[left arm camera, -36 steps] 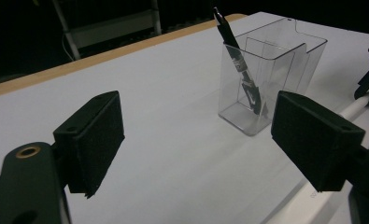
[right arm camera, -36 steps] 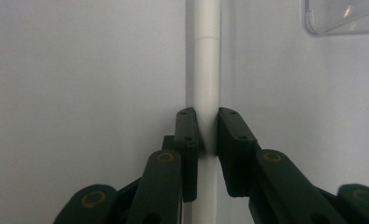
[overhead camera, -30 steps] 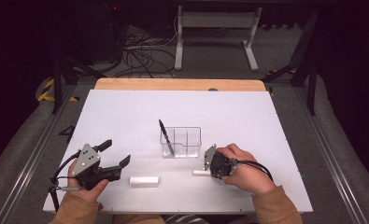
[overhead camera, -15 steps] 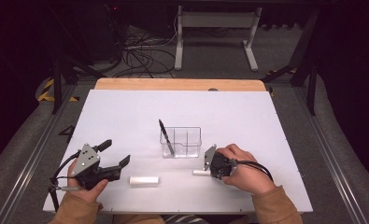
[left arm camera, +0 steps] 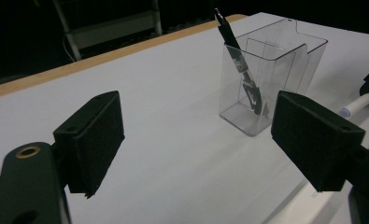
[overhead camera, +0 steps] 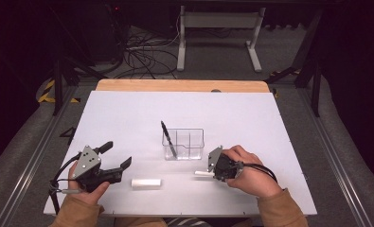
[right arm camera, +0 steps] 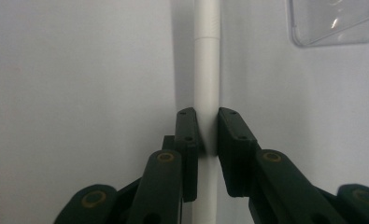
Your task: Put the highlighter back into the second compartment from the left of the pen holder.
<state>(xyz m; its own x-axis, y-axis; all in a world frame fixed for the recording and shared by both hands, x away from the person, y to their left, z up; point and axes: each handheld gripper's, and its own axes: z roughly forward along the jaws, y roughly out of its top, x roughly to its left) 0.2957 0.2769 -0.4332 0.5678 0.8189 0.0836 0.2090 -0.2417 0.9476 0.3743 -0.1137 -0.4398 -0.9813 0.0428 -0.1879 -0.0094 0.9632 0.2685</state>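
Tongs in the right hand (right arm camera: pixel 208 135) are clamped on a white pen (right arm camera: pixel 206 70) lying on the tabletop (overhead camera: pixel 128 118) just beside the clear organizer (overhead camera: pixel 183 144), so lift it level and tip it upright before dropping it in, while the left tongs (left arm camera: pixel 196 140) hang apart.

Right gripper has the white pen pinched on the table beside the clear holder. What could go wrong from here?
1. The right gripper clamps the white pen near one end, so the long free end could swing or slip when lifted.
2. The clear organizer looks light and stands close by; a bump from the pen might shift or tip it, along with the black pen leaning inside.
3. The white eraser lies between the hands and could get knocked.
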